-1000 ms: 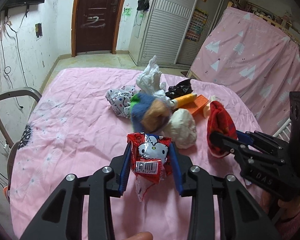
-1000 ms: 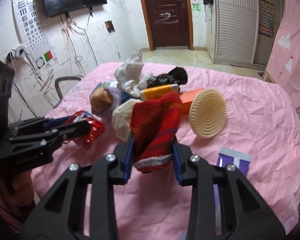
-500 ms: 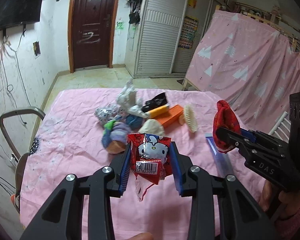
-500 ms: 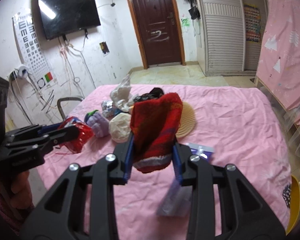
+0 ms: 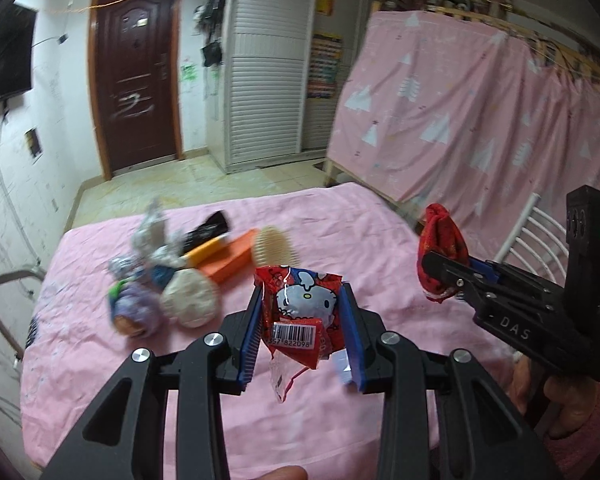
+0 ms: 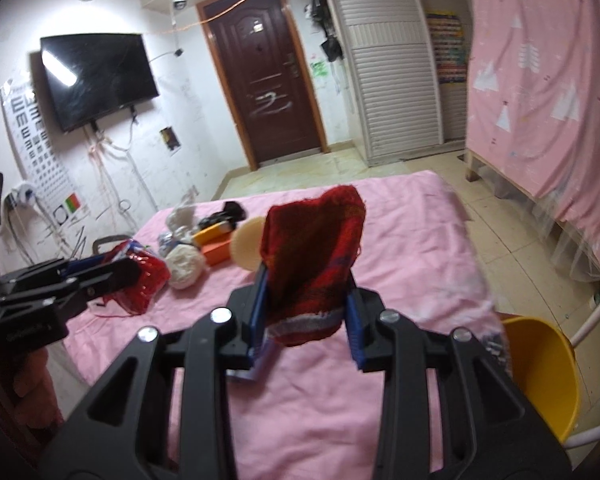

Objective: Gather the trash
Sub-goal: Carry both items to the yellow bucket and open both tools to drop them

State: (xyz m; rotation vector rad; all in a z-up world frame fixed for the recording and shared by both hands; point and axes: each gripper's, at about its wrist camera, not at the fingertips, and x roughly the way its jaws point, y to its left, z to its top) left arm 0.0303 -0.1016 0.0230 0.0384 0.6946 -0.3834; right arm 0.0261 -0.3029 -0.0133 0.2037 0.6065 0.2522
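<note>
Both claws are pinching something and hang above the bed [image 5: 100, 360]: the left claw [image 5: 302, 316] has its two blue pads pressed on a red snack wrapper [image 5: 298, 312], and the right claw [image 6: 308, 304] squeezes a red knitted cloth [image 6: 312, 256] that stands up between its pads. A yellow bucket [image 6: 540, 376] stands on the floor at the right side of the bed, low beside the right claw; I judge it is the place for the trash. Near the middle of the pink sheet the rest lies in a loose pile: an orange box [image 5: 236, 258], a round cream brush [image 5: 274, 246], a pale ball of yarn [image 5: 190, 300] and a crumpled white bag [image 5: 154, 236], several of them touching. The cloth looks soft and light, so it will sag and should be held in its thick middle, as it is now. The wrapper seems very light, thin and slippery; it crushes easily and could slide out, so a grip across its wide printed part is safer than at the torn clear tail that hangs below.
</note>
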